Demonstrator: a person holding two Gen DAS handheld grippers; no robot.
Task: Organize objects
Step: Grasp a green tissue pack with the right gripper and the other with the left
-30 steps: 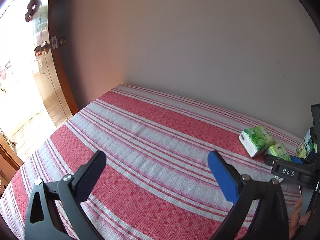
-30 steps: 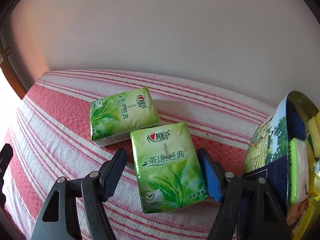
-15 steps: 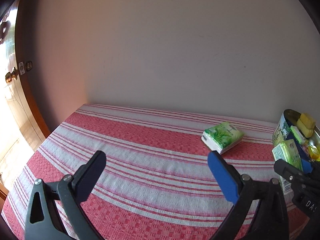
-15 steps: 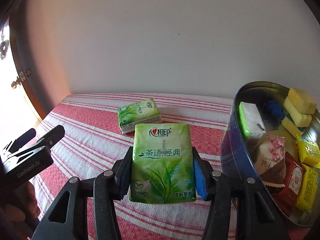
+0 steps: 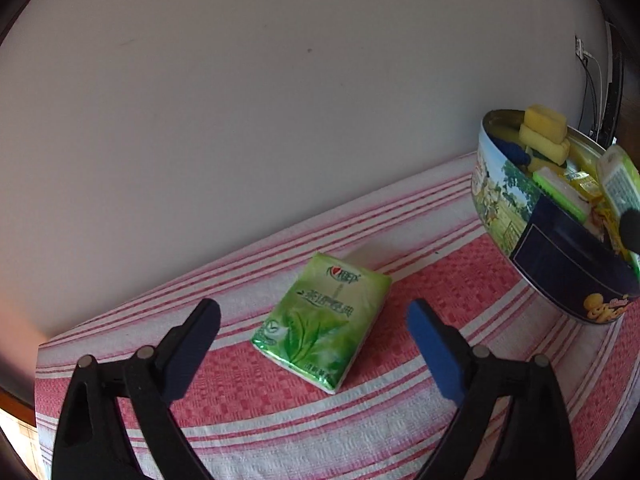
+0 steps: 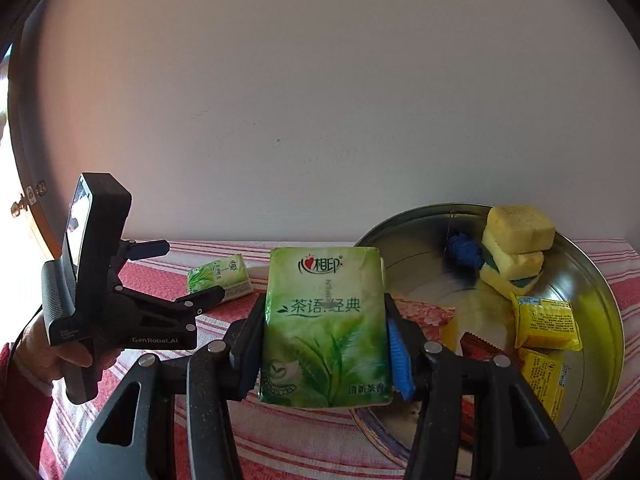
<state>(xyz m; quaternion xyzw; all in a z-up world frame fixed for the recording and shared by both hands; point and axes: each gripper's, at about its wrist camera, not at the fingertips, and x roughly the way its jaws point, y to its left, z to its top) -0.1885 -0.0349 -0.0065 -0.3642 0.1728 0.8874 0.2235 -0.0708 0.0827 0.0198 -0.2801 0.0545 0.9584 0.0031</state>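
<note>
the right gripper (image 6: pixel 326 334) is clamping a green tissue pack (image 6: pixel 325 326) upright between its pads, holding it at the near left rim of the round tin (image 6: pixel 600 292), where yellow sponges (image 6: pixel 516 248) are sitting. the left gripper (image 5: pixel 314 330) is closing, its jaws wide around, not touching, a second tissue pack (image 5: pixel 324 320) lying flat on the striped cloth (image 5: pixel 400 412) just ahead.
</note>
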